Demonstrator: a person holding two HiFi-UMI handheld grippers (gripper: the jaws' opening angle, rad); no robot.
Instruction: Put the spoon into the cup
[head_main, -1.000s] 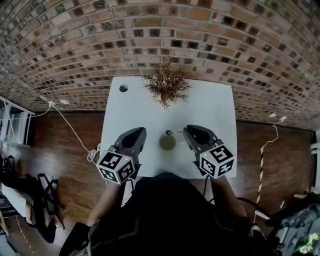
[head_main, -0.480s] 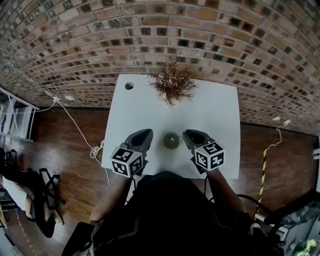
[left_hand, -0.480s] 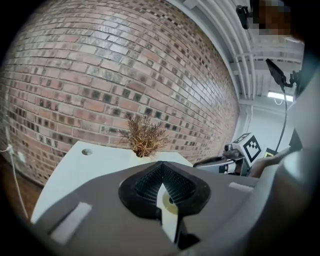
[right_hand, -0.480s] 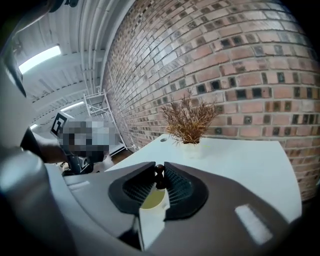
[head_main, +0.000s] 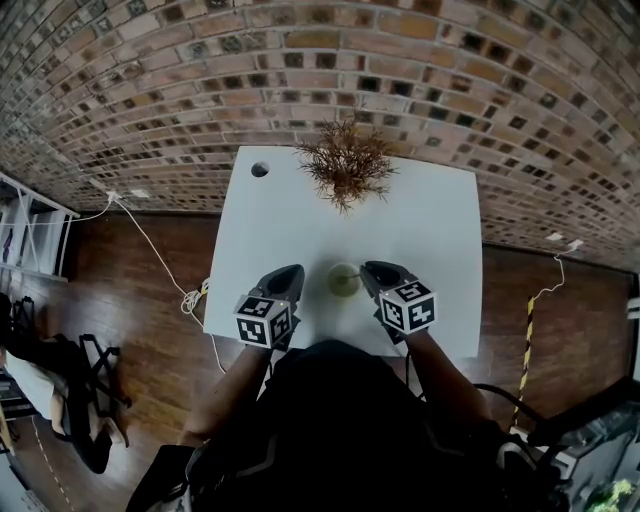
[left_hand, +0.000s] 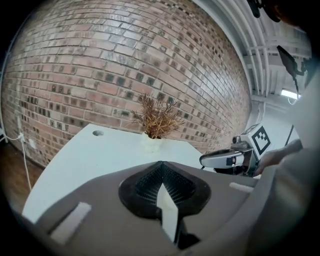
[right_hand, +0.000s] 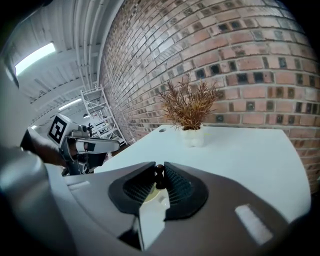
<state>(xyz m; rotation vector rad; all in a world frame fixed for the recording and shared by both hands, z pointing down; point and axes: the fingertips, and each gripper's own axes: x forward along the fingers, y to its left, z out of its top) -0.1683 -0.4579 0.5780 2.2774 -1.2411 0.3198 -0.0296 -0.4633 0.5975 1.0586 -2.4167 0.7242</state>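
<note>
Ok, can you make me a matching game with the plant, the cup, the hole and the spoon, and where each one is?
Things:
1 plant
2 cup
3 hole
4 spoon

Places:
A held by the right gripper
B far left corner of the table
C middle of the table's far edge
D nearer half of the table

Pairs: 1-C, 2-D, 3-B, 4-A

table (head_main: 420, 220): smooth matt white | wall (head_main: 300, 60): rough brick | floor (head_main: 100, 300): glossy wood | pads (right_hand: 177, 185): ribbed black rubber | spoon (right_hand: 159, 175): dark, glossy
</note>
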